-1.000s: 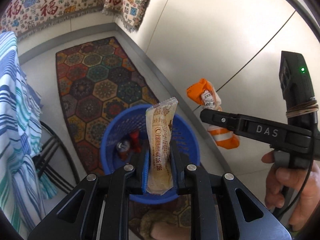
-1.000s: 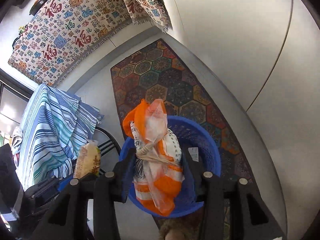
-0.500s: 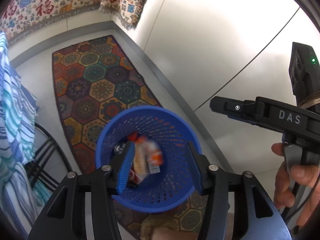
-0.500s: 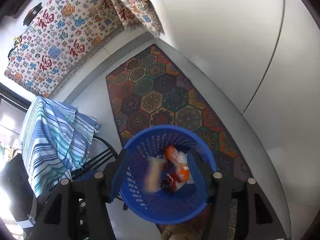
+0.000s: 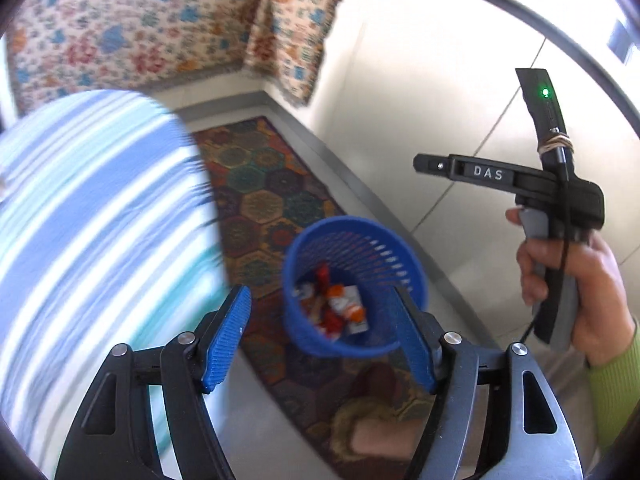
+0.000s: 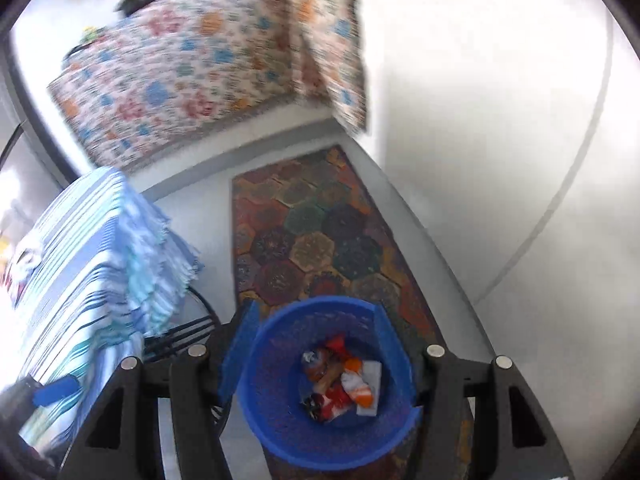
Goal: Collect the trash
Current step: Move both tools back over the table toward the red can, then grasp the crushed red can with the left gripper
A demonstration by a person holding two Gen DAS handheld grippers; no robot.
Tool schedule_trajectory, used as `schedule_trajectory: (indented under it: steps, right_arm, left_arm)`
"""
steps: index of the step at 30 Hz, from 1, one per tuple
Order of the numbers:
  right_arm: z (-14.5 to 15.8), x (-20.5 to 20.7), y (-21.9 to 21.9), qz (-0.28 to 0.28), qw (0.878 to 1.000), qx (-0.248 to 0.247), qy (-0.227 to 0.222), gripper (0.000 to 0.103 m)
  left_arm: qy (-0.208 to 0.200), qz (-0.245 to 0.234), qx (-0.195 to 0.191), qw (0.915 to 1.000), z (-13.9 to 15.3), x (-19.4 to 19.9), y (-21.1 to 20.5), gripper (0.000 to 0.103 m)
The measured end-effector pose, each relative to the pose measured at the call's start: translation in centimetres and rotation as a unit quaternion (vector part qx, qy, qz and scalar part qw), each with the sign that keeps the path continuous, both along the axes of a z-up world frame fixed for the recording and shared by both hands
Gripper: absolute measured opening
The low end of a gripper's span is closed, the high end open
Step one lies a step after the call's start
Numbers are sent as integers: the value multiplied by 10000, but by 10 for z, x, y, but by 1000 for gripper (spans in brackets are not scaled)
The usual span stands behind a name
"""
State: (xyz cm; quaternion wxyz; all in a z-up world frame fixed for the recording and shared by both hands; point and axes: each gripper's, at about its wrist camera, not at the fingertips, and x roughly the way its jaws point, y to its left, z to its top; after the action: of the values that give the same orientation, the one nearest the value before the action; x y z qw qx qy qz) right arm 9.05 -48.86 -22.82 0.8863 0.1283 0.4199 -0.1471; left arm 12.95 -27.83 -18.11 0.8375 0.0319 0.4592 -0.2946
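A blue mesh basket (image 5: 352, 236) stands on the patterned rug and holds several wrappers (image 5: 334, 308), among them an orange-and-white one. My left gripper (image 5: 324, 332) is open and empty, above and near the basket. The right gripper shows from the side in the left wrist view (image 5: 424, 162), held in a hand, up and to the right. In the right wrist view the basket (image 6: 280, 364) sits straight below my open, empty right gripper (image 6: 316, 352), with the wrappers (image 6: 344, 384) at its bottom.
A blue-striped cloth (image 5: 92, 224) over a dark wire rack (image 6: 188, 332) fills the left. A hexagon-patterned rug (image 6: 320, 236) runs along a pale wall (image 6: 500, 120). A floral cloth (image 6: 192, 64) hangs at the back. A foot (image 5: 380, 436) is near the basket.
Both grippers opened and dropped their wrappers into the basket: the beige one from the left, the orange-and-white one from the right. Both grippers then rose and drew back from it.
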Motion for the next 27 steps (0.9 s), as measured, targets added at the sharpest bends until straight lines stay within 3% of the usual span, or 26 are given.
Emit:
schedule_trajectory:
  steps: [7, 11, 16, 23, 27]
  right_arm:
    - [15, 17, 108, 1286, 9902, -340, -432, 62]
    - [25, 26, 174, 1900, 9805, -76, -502, 63]
    - [23, 41, 264, 2789, 9598, 204, -232, 64]
    - [-2, 69, 351, 3131, 9495, 2, 183, 64]
    - [-11, 83, 376, 3104, 9490, -499, 246, 66]
  left_arm:
    - [-156, 953, 339, 9948, 2, -16, 115, 75]
    - [-183, 1536, 419, 9871, 3, -17, 175, 75]
    - [-185, 2100, 507, 9762, 0, -7, 241, 75]
    - [-26, 2508, 567, 9664, -19, 19, 306, 75]
    - [-150, 2460, 719, 9665, -20, 32, 319, 78]
